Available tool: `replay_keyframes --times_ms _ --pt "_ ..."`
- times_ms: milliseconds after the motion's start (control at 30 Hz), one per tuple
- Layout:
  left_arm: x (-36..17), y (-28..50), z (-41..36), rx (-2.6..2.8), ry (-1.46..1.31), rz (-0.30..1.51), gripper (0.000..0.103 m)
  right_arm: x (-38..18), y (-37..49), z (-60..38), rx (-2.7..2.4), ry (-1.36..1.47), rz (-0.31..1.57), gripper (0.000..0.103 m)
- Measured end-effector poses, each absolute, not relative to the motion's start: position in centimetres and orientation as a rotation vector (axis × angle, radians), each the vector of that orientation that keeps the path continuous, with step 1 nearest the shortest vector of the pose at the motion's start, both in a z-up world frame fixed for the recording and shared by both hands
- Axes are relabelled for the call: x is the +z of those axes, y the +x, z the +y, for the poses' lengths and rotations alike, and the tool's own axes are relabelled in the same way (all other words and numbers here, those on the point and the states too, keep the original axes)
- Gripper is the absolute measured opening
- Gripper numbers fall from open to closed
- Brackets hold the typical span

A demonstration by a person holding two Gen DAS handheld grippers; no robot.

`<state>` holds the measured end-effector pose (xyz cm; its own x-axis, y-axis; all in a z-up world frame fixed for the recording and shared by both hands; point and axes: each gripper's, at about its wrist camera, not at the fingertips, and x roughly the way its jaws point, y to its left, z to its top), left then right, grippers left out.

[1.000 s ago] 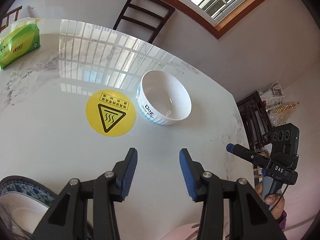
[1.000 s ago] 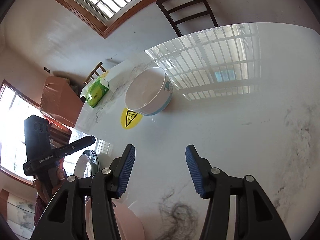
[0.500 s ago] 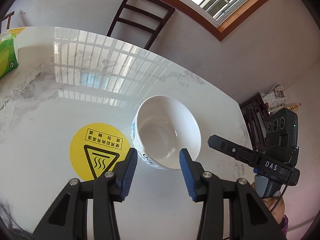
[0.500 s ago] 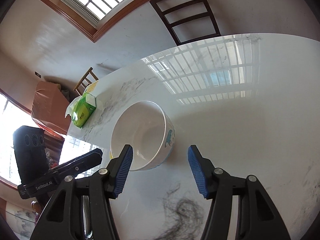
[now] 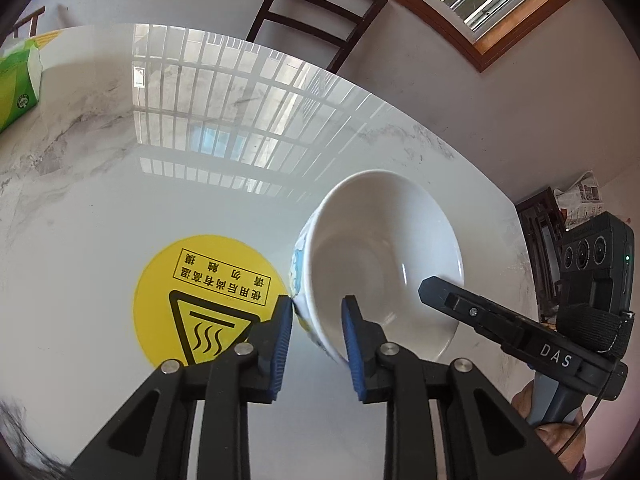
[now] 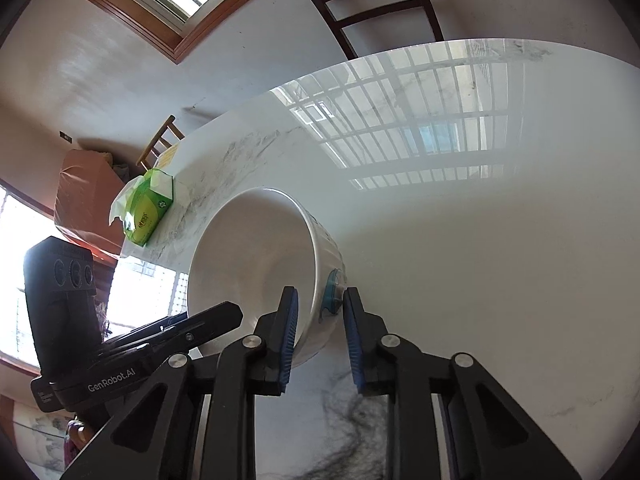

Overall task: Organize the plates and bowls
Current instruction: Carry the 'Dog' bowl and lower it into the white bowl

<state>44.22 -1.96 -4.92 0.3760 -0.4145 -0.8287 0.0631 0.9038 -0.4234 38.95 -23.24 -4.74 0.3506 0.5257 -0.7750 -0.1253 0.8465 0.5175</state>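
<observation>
A white bowl with blue print on its outside stands on the white marble table, beside a yellow round warning sticker. My left gripper straddles the bowl's near-left rim, one blue pad outside and one inside, and looks closed on it. My right gripper straddles the opposite rim of the bowl the same way, pads against the wall. Each gripper shows in the other's view, with my right gripper's finger over the bowl's right rim in the left wrist view.
A green tissue pack lies at the table's far left edge. A dark wooden chair stands behind the table. The table's right edge runs just past the bowl, with dark furniture beyond.
Both grippers moved forward to the bowl and narrowed from wide open onto its rim, one on each side. The blue-patterned plate left the left wrist view.
</observation>
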Motion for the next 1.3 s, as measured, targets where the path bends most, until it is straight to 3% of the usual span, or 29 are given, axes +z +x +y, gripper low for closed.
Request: replay_keyframes --times_ms 67,267,633,967,1300 --pt "-4.3 43.5 -2.3 -0.301 -0.309 1.134 0.017 -4.5 38.7 -23.3 0.446 0.398 1.143 0.018" --pt "-0.8 38.8 -2.2 -0.317 -0.323 1.092 0.017 -2.2 35.9 -24.5 0.496 0.439 1.117 0.016" --pt "5.6 24.5 -2.8 -0.340 -0.269 0.981 0.017 3.8 22.8 -24.6 0.570 0.382 1.057 0.017" --pt "4.9 15.2 -2.7 -0.399 -0.280 1.040 0.017 5.1 12.7 -24.4 0.586 0.344 1.089 0.018" --pt "3.5 11.4 -1.7 -0.387 -0.267 1.082 0.016 3.6 9.1 -23.3 0.584 0.325 1.142 0.018"
